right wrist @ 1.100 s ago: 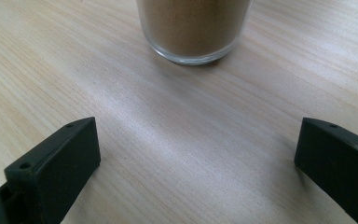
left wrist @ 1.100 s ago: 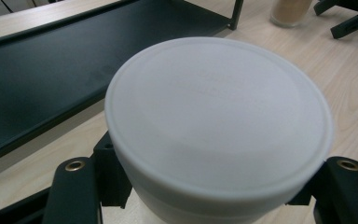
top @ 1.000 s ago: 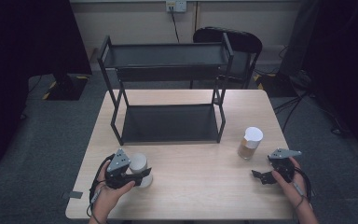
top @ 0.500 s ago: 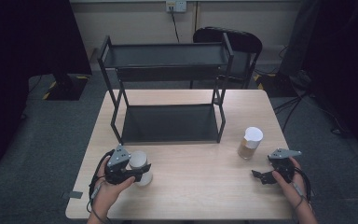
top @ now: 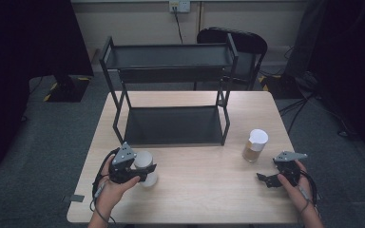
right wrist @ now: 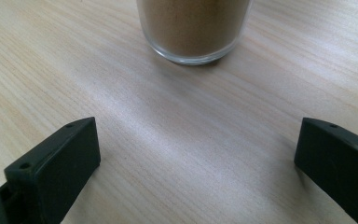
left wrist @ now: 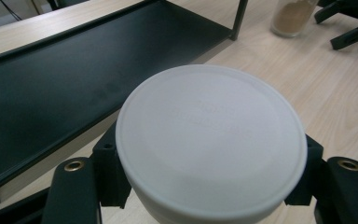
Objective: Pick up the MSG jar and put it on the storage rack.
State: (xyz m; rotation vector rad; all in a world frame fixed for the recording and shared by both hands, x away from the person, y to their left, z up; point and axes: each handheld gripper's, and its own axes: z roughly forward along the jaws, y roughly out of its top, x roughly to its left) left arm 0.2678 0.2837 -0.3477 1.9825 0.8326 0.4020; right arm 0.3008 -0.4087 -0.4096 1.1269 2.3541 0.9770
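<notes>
A white-lidded jar (top: 144, 160) stands near the table's front left, and my left gripper (top: 141, 172) is shut on it. In the left gripper view the jar's white lid (left wrist: 209, 140) sits between the two black jaws, which press on its sides. A glass jar of brown powder with a white lid (top: 255, 145) stands at the right of the table. My right gripper (top: 269, 172) rests open just in front of and to the right of it. In the right gripper view the brown jar (right wrist: 193, 28) is a short way ahead of the wide-apart jaws, with bare wood between them.
A black two-tier metal rack (top: 171, 95) stands at the back middle of the wooden table (top: 209, 190), its lower shelf (left wrist: 60, 88) just beyond the white jar. A dark chair (top: 240, 45) is behind the table.
My left gripper, with the white jar in it, has shifted slightly forward toward the rack. The right gripper and the brown jar have stayed put.
</notes>
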